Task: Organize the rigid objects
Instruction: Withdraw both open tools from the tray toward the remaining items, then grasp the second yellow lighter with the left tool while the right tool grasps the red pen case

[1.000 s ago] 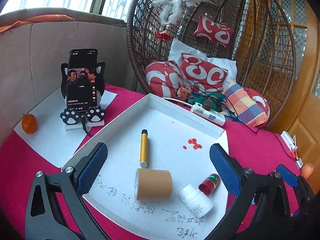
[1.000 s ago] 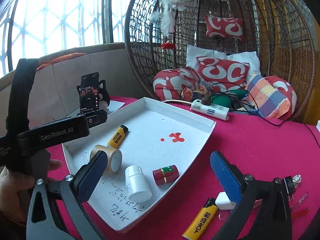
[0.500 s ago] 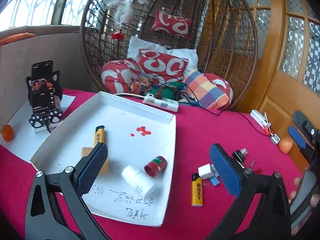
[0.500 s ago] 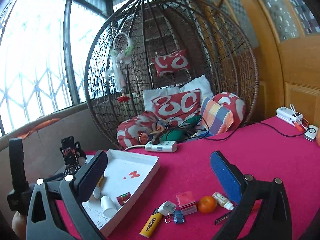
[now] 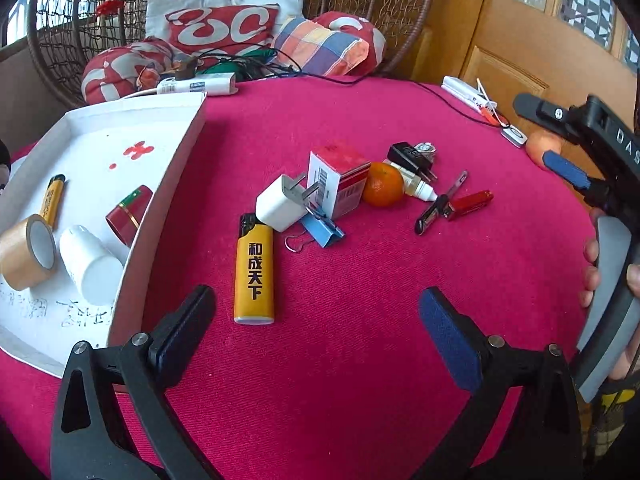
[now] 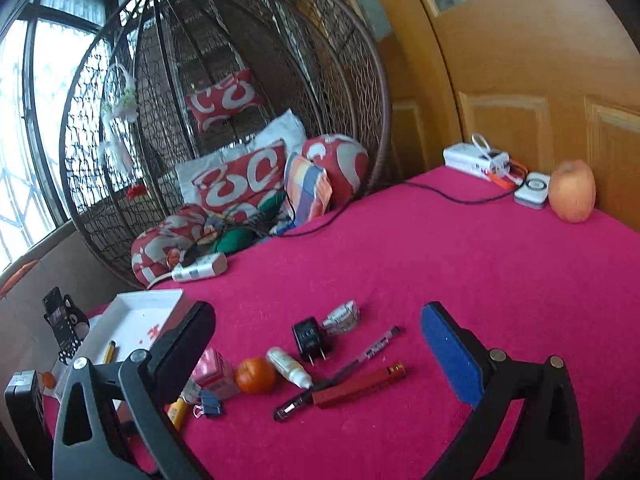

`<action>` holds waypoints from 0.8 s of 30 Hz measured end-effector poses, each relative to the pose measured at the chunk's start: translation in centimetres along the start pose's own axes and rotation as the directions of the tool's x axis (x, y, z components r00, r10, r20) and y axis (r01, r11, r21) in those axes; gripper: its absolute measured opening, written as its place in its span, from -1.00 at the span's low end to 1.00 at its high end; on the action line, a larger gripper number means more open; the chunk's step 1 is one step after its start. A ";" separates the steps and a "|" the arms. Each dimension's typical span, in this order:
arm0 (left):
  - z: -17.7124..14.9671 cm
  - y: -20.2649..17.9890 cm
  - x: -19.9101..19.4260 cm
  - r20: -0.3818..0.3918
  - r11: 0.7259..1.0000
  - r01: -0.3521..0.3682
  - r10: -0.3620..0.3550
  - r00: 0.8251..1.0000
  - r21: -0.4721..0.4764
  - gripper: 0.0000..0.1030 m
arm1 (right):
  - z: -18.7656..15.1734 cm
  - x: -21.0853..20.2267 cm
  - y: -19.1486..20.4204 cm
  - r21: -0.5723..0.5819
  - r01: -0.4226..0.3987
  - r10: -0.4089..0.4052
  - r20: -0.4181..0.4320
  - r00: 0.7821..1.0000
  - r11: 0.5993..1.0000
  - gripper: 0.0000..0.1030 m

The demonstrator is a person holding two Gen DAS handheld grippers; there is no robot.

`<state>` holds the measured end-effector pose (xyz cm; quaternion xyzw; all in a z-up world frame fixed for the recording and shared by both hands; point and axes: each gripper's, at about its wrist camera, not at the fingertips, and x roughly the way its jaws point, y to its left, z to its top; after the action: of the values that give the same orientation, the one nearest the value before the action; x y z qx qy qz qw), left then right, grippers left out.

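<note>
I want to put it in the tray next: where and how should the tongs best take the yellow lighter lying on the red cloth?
Grip the yellow plastic lighter across its long narrow sides at mid-body, coming from above: it lies flat, clear both sides, just ahead of the open left tongs.

I read this as a home sunroom: wicker hanging chair point(image 6: 224, 128) with cushions point(image 6: 240, 180) far left, wooden door point(image 6: 540, 80) right, barred windows point(image 6: 24, 120), red-clothed table point(image 6: 440, 264).
</note>
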<state>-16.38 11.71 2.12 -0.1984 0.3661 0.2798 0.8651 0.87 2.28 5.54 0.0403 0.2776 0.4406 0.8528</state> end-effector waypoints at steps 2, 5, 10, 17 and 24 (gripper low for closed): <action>-0.1 0.4 0.6 -0.010 1.000 -0.013 0.013 1.000 -0.016 0.98 | -1.0 1.5 -0.6 -0.024 -0.009 0.007 -0.090 0.996 1.000 1.00; -0.2 0.8 1.2 -0.026 0.999 -0.026 0.025 0.999 -0.020 0.98 | -2.7 3.2 -0.5 -0.078 -0.041 0.025 -0.192 0.981 0.996 0.99; -0.2 1.2 2.0 -0.040 1.000 -0.022 0.021 0.999 -0.022 0.85 | -4.1 5.3 -0.5 -0.146 0.032 -0.070 -0.263 0.962 0.989 0.99; 0.9 1.9 3.2 -0.056 0.999 -0.046 0.045 0.997 -0.001 0.51 | -4.4 7.1 -0.7 -0.199 0.071 -0.136 -0.340 0.930 0.977 0.99; 0.6 1.3 3.7 -0.047 0.993 -0.103 0.106 0.993 0.059 0.31 | -4.4 7.1 -0.2 -0.239 0.035 -0.118 -0.340 0.933 0.970 0.58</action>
<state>-14.81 14.29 -0.40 -0.1612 0.4054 0.3091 0.8450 2.05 6.89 -1.35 -0.1486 0.3744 0.4359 0.8048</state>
